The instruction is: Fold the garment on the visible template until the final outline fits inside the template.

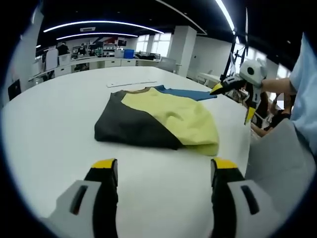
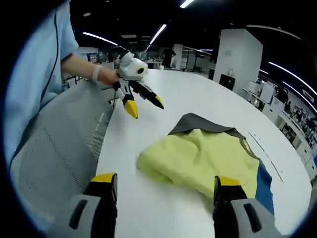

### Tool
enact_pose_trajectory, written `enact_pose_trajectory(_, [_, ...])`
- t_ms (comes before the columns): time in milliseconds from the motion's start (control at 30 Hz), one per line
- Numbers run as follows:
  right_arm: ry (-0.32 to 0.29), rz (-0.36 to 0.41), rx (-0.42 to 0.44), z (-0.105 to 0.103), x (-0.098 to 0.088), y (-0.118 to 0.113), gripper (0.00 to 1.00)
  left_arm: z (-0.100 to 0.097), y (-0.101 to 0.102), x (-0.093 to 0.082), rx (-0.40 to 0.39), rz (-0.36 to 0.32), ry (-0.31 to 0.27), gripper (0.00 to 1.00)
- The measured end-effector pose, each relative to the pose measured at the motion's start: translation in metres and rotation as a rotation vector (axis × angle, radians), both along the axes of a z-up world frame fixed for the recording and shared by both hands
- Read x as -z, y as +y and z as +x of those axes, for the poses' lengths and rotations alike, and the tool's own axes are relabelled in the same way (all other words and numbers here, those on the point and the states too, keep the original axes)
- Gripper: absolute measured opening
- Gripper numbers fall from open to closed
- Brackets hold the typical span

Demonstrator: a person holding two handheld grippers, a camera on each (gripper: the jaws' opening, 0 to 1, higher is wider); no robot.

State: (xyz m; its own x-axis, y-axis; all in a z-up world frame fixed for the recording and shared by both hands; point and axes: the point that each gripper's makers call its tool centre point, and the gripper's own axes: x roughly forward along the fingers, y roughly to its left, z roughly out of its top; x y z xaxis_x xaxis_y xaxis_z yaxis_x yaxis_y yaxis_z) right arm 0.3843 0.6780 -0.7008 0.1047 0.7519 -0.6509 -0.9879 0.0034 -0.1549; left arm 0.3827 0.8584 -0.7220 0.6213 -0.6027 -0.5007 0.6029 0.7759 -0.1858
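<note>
Yellow, dark grey and blue, the garment (image 1: 158, 121) sits already folded into a compact bundle in the middle of the white worktop (image 1: 49, 144). Both grippers are off it, jaws spread and empty: left gripper (image 1: 163, 171) hovers near the grey edge, right gripper (image 2: 166, 186) just above the yellow fold. I can't make out a template outline, so no idea if it fits. Looks mostly done, maybe one tidy-up fold left.

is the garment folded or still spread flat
Folded: the garment lies as a compact bundle on the table, its yellow panel doubled over the dark one, edges rounded.
</note>
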Motion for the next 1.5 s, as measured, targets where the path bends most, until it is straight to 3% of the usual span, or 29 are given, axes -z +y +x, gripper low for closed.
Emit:
enact_pose_trajectory(100, [-0.022, -0.070, -0.063, -0.006, 0.011, 0.013, 0.66, 0.000, -0.001, -0.001, 0.001, -0.003, -0.002, 0.76])
enact_pose_trajectory(200, [-0.103, -0.148, -0.130, -0.005, 0.024, 0.022, 0.56, 0.000, -0.002, -0.002, 0.001, -0.002, -0.005, 0.76])
enact_pose_trajectory(600, [-0.163, -0.175, -0.251, -0.017, 0.034, 0.058, 0.46, 0.002, 0.000, -0.009, -0.015, -0.010, -0.021, 0.76])
enact_pose_trajectory(733, [-0.185, -0.196, -0.269, -0.016, 0.038, 0.062, 0.44, 0.002, 0.001, -0.009, -0.020, -0.011, -0.023, 0.76])
enact_pose_trajectory(867, [-0.245, -0.240, -0.314, -0.016, 0.043, 0.063, 0.40, 0.004, 0.002, -0.011, -0.027, -0.016, -0.031, 0.76])
enact_pose_trajectory(1000, [-0.273, -0.274, -0.333, -0.014, 0.048, 0.063, 0.31, 0.005, 0.003, -0.012, -0.030, -0.019, -0.035, 0.76])
enact_pose_trajectory(1133, [-0.245, -0.276, -0.300, -0.011, 0.049, 0.064, 0.22, 0.005, 0.004, -0.013, -0.034, -0.022, -0.037, 0.76])
enact_pose_trajectory(1233, [-0.243, -0.285, -0.286, -0.005, 0.046, 0.062, 0.00, 0.004, 0.005, -0.013, -0.039, -0.021, -0.036, 0.76])
enact_pose_trajectory(1400, [-0.177, -0.215, -0.193, 0.004, 0.030, 0.065, 0.00, 0.005, 0.005, -0.012, -0.041, -0.022, -0.035, 0.76])
enact_pose_trajectory(1500, [-0.130, -0.131, -0.111, 0.015, 0.008, 0.071, 0.00, 0.005, 0.004, -0.012, -0.039, -0.023, -0.035, 0.76])
